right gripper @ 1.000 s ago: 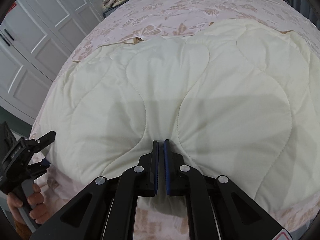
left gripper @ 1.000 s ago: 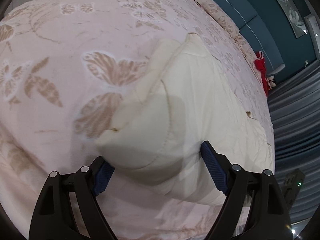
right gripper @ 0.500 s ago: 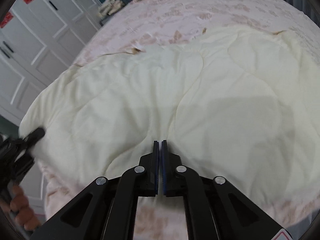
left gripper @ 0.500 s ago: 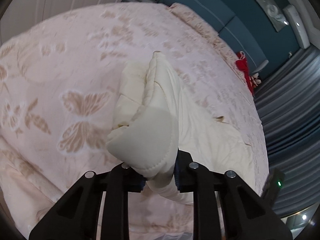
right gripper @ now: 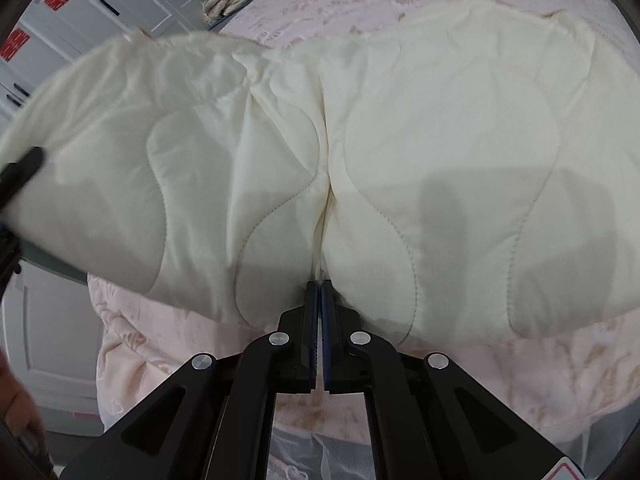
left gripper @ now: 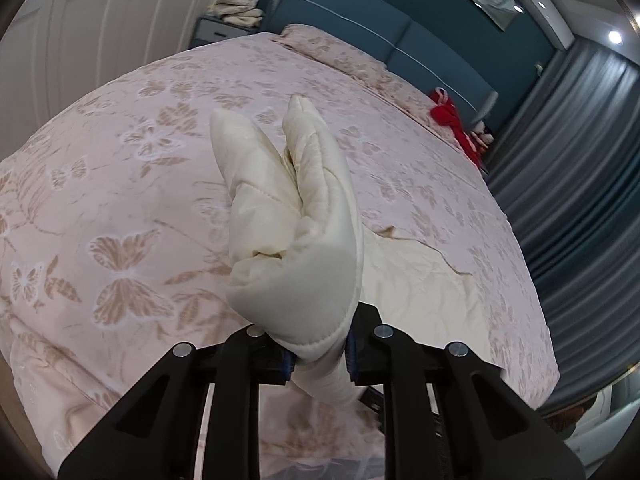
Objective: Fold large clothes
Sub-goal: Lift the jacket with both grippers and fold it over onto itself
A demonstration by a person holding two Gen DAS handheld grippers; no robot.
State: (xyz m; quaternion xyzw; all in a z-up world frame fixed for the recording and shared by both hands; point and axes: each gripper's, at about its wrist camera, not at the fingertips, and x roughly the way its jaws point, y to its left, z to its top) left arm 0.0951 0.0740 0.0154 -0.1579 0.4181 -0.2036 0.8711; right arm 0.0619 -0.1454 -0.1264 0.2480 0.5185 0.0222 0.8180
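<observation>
A cream quilted garment [right gripper: 400, 152] lies spread over the bed [left gripper: 120, 184], which is covered in a pink spread printed with tan butterflies. The left gripper [left gripper: 318, 354] has just closed its fingers on a thick bunched corner of the garment, and that padded fold stands up in two puffy lobes above the fingers, lifted clear of the bedspread, while the rest of the fabric trails down to the right onto the bed. The right gripper [right gripper: 319, 300] is clamped tight on the near edge of the garment, its fingers pressed together with the fabric puckering into a crease right at their tips. At the head of the bed sits something red [left gripper: 452, 118] near the blue headboard [left gripper: 420, 48], well apart from the garment.
</observation>
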